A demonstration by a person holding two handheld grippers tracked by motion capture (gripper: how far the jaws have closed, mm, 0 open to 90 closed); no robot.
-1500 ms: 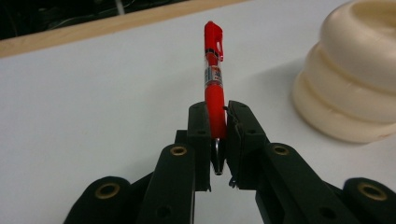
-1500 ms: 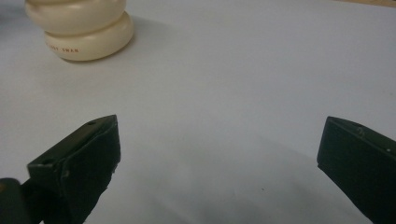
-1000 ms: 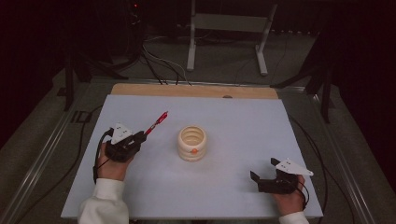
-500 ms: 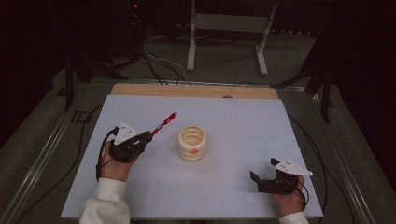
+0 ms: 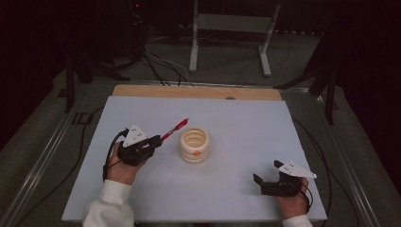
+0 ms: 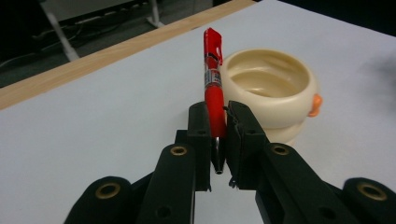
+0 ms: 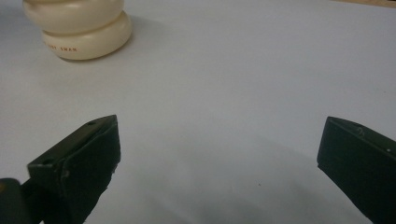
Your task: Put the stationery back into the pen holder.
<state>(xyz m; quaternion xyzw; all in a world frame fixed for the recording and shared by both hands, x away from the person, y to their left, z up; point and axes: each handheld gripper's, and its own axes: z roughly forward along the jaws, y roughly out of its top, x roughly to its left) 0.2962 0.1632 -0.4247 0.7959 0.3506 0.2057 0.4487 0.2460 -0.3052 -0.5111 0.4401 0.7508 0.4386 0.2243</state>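
Red pen gripped beside a cream holder

The left claw [image 6: 217, 140] clamps a red pen [image 6: 212, 84] with a labelled clear band, tip angled up just left of the ribbed cream holder [image 5: 194, 144], marked "SWAN" on its base; the right claw [image 7: 219, 154] gapes empty over the pale desk [image 5: 246, 118]; dark room behind

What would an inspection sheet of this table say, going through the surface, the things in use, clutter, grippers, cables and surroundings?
Surface: white board with a wooden strip along its far edge.
Job's things: red pen held clear of the board; cream ribbed cup upright at mid-board, with an orange knob on its side.
Clutter: nothing seen.
Grippers: left gripper shut on the pen; right gripper open, low over bare board.
Cables: black cables on the floor beyond.
Surroundings: dark room, grey metal stand behind.
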